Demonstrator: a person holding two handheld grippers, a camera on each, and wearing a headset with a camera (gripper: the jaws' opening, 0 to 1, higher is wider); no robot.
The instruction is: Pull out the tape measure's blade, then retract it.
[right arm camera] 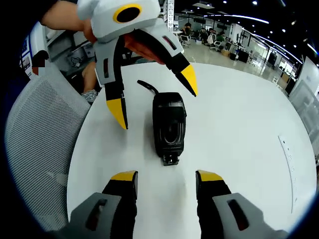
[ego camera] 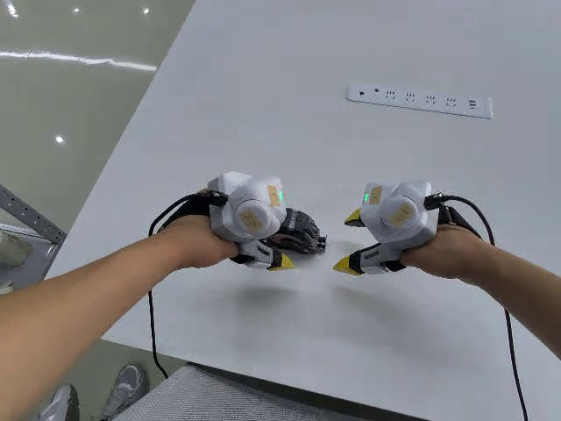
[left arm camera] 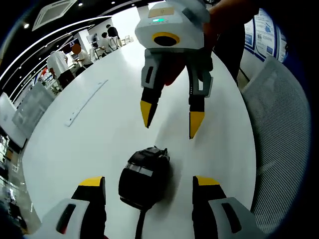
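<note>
A black tape measure [ego camera: 300, 230] lies on the white table [ego camera: 289, 105], its blade inside the case. In the right gripper view the tape measure [right arm camera: 169, 124] points its blade tab at me, with a short black strap behind it. My left gripper [ego camera: 289, 243] is open and its yellow-tipped jaws straddle the tape measure [left arm camera: 144, 177] without touching it. My right gripper [ego camera: 349, 241] faces it from the other side, open, its tips a short gap from the case. The right gripper [left arm camera: 171, 119] holds nothing. The left gripper [right arm camera: 154, 97] hangs over the case's far end.
A white power strip [ego camera: 419, 99] lies further back on the table. A grey mesh chair [ego camera: 202, 395] stands at the table's near edge below the grippers. Black cables trail from both grippers. People stand far off in the room [left arm camera: 65, 62].
</note>
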